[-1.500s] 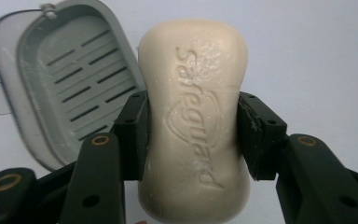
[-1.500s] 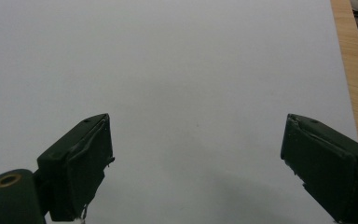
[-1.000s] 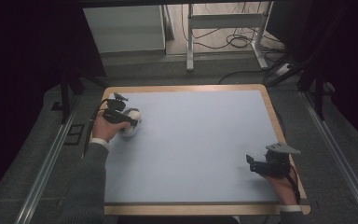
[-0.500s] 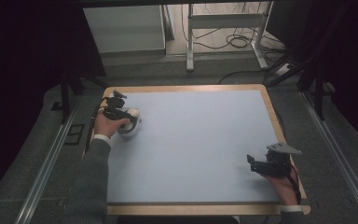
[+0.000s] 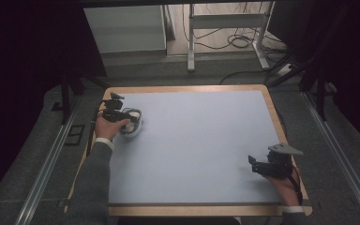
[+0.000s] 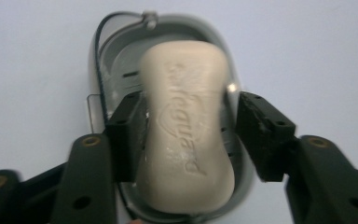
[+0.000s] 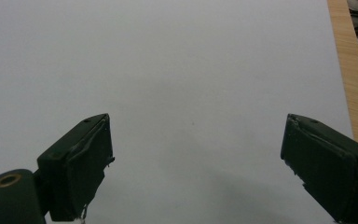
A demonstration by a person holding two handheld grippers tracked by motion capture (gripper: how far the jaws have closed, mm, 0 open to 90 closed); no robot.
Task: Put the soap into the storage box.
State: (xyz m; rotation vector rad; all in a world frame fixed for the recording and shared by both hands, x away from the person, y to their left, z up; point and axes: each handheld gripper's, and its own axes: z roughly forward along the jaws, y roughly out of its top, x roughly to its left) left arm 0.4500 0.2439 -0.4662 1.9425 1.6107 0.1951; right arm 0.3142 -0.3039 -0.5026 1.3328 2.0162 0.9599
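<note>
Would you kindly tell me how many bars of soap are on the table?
1. The soap bar lies in a soap dish near the table's left edge, between the left hand-held gripper's jaws.

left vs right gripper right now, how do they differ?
The left gripper has its jaws either side of a soap bar lying in a dish; the right gripper has bare mat between its jaws. The left sits at the mat's far left, the right near its right front edge. Both are hand-held with jaws apart.
</note>
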